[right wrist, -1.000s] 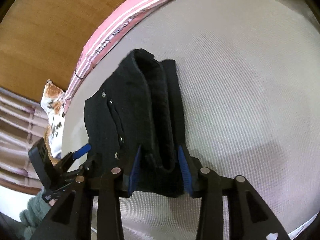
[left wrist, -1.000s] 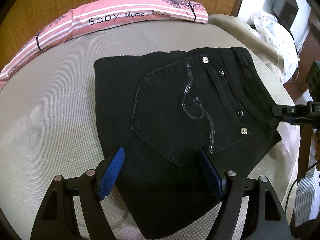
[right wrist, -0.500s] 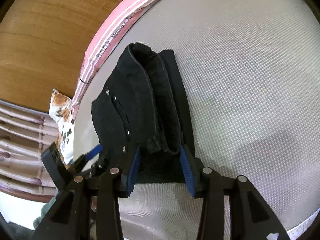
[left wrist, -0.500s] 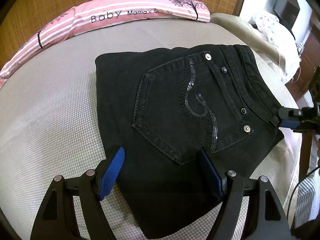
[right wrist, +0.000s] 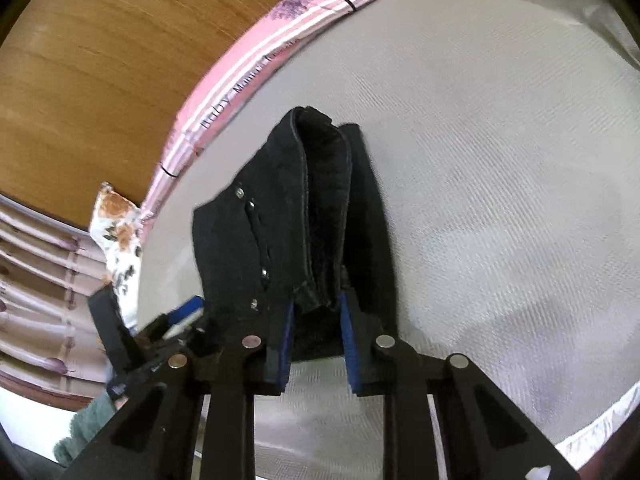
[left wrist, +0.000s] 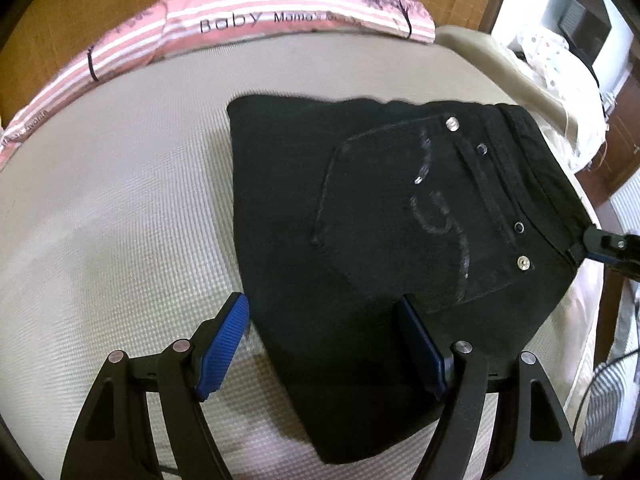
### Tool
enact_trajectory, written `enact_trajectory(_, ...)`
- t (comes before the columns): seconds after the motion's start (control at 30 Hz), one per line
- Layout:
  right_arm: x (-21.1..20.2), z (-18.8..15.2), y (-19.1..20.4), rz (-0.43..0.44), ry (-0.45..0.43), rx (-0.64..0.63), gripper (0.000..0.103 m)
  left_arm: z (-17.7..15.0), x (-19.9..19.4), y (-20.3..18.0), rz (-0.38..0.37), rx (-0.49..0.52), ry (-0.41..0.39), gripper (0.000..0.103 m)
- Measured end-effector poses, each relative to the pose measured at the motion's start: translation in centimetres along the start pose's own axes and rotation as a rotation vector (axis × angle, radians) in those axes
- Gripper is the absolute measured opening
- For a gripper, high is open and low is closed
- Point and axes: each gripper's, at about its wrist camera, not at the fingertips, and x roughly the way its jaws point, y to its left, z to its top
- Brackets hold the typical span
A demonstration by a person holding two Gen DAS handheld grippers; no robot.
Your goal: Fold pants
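Folded pants [left wrist: 380,232] lying on mattress [left wrist: 120,220]; right gripper [right wrist: 318,316] jaws just been closing, now pinching waistband stack; left gripper [left wrist: 324,344] gaping wide, holding nothing. Risk: thick layers slipping out, fold unravelling

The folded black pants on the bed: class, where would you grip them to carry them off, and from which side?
Probably the thick waistband end of the black pants. There the stacked layers form a firm ridge that overhangs the bed edge, so jaws can come in from that open side. The right gripper has just been closing on that ridge; the left gripper is open.
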Motion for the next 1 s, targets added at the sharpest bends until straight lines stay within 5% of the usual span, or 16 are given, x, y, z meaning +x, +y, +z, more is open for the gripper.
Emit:
enact_trajectory(0.2, 1.1, 0.3, -1.3, 0.001, 0.045, 0.034, 0.02, -0.2, 0.4, 0.6, -0.024, -0.032, 0.017, 0.078)
enact_trajectory(0.3, 0.4, 0.9, -0.3, -0.049, 0.064, -0.005, 0.033, 0.1, -0.4, 0.9, -0.035, -0.056, 0.007, 0.078)
enact_trajectory(0.47, -2.3, 2.9, 3.2, -0.125, -0.056, -0.176, 0.033, 1.6, -2.7, 2.1, -0.044, -0.103, -0.118, 0.078)
enact_trajectory(0.7, 1.2, 7.2, 7.3, -0.196, -0.098, -0.303, 0.02, 4.7, -1.7, 2.5, 0.043, -0.099, -0.163, 0.077)
enact_trajectory(1.0, 6.9, 8.7, 7.0, -0.339, -0.067, -0.378, 0.015, 5.3, 2.2, 2.8, 0.055, -0.094, -0.085, 0.074)
